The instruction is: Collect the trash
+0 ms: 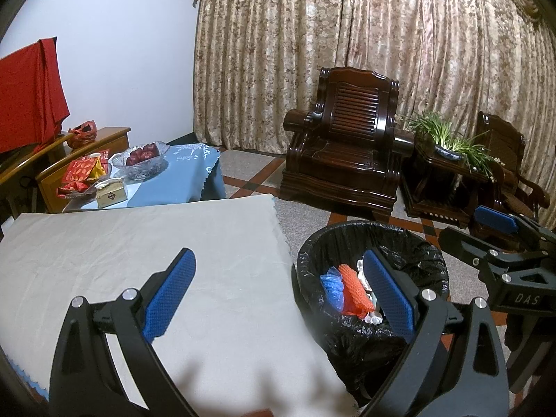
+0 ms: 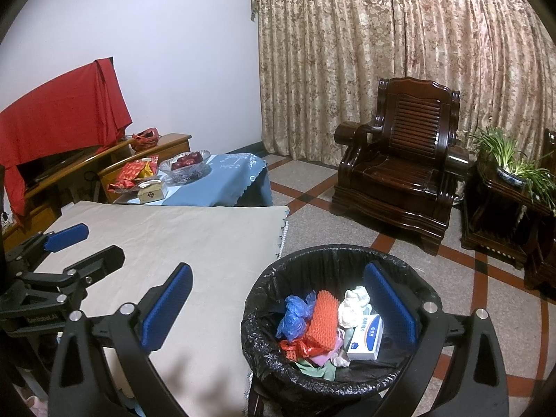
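A black-lined trash bin (image 2: 264, 354) stands on the floor right of a table under a beige cloth (image 2: 173, 243). It holds a blue plastic bag (image 2: 293, 314), an orange foam net (image 2: 325, 316), a white box (image 2: 365, 337), white crumpled paper (image 2: 352, 304) and other scraps. My right gripper (image 2: 278, 285) is open and empty above the bin's left rim. My left gripper (image 1: 278, 271) is open and empty above the cloth's right edge, the bin (image 1: 431, 253) to its right. Each gripper shows in the other's view, the left (image 2: 66, 239) and the right (image 1: 497, 222).
A low table with a blue cloth (image 2: 222, 180) holds a glass bowl of red fruit (image 2: 186, 166), red packets (image 2: 133, 173) and a small box (image 2: 151, 191). A dark wooden armchair (image 2: 399, 180), a plant stand (image 2: 507, 180), a curtain and a red-draped TV (image 2: 59, 121) stand behind.
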The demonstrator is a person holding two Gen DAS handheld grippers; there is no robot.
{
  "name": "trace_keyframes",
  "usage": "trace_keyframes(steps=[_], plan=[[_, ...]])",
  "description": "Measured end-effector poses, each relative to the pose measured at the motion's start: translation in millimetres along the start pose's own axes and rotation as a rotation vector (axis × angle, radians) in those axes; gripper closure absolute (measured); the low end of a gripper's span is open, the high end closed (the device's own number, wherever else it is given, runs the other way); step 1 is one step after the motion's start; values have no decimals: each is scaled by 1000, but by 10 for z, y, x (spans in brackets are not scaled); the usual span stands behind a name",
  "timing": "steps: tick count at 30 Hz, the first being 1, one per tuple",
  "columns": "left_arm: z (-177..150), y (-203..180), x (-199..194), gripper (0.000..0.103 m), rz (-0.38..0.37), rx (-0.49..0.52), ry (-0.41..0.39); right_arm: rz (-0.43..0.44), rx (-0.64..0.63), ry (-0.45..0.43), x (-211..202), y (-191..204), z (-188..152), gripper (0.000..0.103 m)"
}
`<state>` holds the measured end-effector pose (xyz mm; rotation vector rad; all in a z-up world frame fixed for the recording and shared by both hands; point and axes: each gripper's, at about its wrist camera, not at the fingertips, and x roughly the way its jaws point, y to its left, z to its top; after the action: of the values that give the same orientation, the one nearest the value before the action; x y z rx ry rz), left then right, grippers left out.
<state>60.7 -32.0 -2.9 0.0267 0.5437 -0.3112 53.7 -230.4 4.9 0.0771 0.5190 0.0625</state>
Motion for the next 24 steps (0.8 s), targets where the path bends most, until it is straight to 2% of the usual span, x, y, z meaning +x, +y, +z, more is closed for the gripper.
trace_keyframes(steps=[24], plan=[[26,-23,-11,9,1,1,2,0,-1,2,-8,16,2,6]])
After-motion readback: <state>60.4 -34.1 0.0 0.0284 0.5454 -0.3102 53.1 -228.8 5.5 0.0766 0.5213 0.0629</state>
